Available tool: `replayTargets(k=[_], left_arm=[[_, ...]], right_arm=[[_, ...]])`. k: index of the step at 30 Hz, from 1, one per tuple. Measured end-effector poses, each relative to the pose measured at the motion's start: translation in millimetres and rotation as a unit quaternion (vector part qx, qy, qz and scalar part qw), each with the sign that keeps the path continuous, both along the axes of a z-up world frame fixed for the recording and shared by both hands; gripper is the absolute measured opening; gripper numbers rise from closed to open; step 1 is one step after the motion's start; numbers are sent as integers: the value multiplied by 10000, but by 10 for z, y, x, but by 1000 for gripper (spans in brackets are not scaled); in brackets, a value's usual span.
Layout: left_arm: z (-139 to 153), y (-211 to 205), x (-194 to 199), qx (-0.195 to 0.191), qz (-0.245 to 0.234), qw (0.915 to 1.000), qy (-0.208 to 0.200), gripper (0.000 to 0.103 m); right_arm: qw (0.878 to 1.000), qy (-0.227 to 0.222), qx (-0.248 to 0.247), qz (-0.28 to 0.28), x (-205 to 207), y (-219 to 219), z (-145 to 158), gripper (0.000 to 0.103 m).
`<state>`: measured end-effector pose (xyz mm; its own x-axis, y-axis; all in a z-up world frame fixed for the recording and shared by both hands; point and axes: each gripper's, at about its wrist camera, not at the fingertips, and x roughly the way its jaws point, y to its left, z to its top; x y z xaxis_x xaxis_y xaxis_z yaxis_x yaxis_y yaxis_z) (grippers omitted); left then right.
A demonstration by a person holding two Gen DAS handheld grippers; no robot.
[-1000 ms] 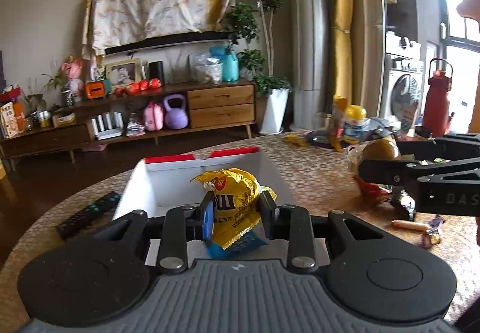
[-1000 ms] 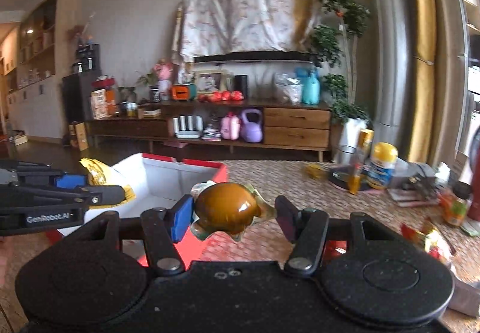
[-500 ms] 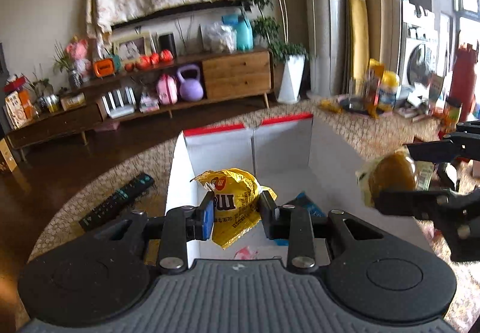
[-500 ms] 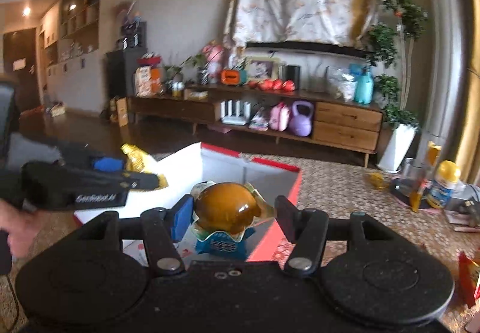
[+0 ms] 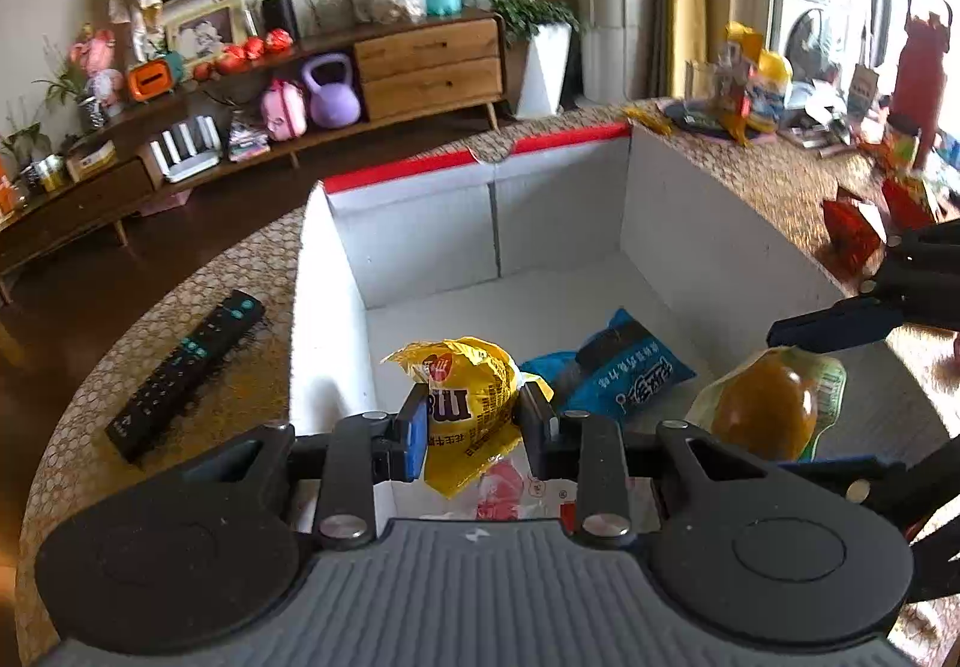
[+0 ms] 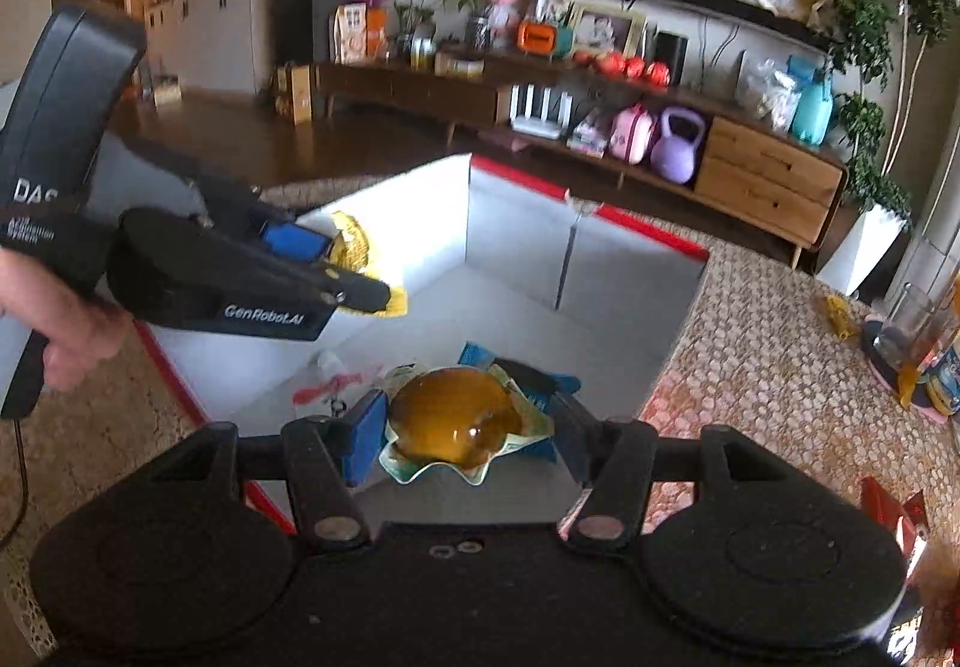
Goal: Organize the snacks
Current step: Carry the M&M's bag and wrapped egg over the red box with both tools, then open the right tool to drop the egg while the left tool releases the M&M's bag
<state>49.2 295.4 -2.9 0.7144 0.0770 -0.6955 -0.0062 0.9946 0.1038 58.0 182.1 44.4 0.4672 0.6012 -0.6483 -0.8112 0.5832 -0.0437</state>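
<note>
Room: living room, with a long wooden sideboard at 12 o'clock and a purple kettlebell (image 5: 333,90) on its low shelf.
Table: round table (image 5: 198,277) with a woven, dotted cover.
Box: big white box with a red edge (image 5: 564,223), open on top, in the middle of the table.
Inside the box: a blue snack packet (image 5: 624,370) lies on the floor of the box, and a pink-and-white wrapper (image 5: 510,487) lies near the front.
Remote: black remote control (image 5: 186,367) on the table at 9 o'clock, just beside the box.
Left gripper: left gripper (image 5: 474,427) is squeezed narrow on a yellow snack bag (image 5: 465,397), held over the box.
Right gripper: right gripper (image 6: 468,427) is about half wide and holds a brown bun in a clear wrapper (image 6: 459,418), also over the box.
How the bag feels: I think it is light, puffy and crinkly. It could slip, so hold it across the middle.
How the bun feels: I think it is soft and squashy, with a slick wrapper. Hold it gently by its wide sides.
More snacks: red packets (image 5: 852,232) wait on the table at 3 o'clock.
Step now: both snacks look ready to drop into the box.
</note>
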Motion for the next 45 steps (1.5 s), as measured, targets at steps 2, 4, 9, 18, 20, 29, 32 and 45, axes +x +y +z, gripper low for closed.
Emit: replayTargets(k=[2,4,9,18,20,29,32,45], left_arm=[[-17,-1,26,10,-62,10000,53,30],[-14,-18,54,13,-124,9998,129,30],[-28,-40,93,81,-166,9994,286,30],[-28,-36,104,27,-79,9993,373,31],[-29,-37,106,35,-53,9992,394,31],[-39,-67,124,6,39,9987,513,31],[-47,-68,138,6,64,9982,597,32],[-25,-234,131,-25,186,9977,653,76]], right_arm=[[9998,78,-143,66,9,52,-37,58],[9994,141,-276,142,-3,96,-82,58],[9987,201,-394,242,-15,129,-104,58],[9983,297,-423,272,56,137,-84,59],[9983,289,-435,253,66,152,-81,60],[9991,214,-311,179,41,116,-25,68],[9995,180,-226,134,46,69,21,68],[9970,149,658,-384,-95,-571,260,68]])
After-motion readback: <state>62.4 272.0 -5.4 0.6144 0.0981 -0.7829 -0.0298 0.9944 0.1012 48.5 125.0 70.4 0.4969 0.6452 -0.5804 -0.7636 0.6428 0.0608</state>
